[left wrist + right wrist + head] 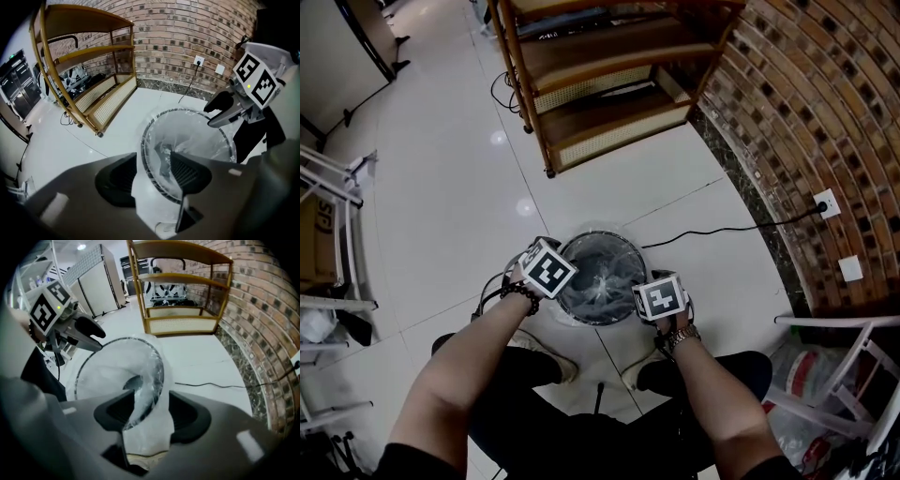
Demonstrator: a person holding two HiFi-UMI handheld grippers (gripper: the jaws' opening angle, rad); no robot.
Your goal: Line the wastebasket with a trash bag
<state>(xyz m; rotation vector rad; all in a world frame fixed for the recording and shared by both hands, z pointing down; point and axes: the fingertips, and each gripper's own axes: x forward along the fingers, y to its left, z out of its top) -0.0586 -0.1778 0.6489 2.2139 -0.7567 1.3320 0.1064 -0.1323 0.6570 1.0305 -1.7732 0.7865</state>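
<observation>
Left hand-held gripper and right hand-held gripper straddle the bagged wastebasket rim, jaws apart, unseen overhead.

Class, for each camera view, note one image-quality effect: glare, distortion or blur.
Head view: light spots glare on the glossy floor. Left gripper view: fisheye bows the wooden shelf, corners black. Right gripper view: brick wall curves, trash bag washed out.
</observation>
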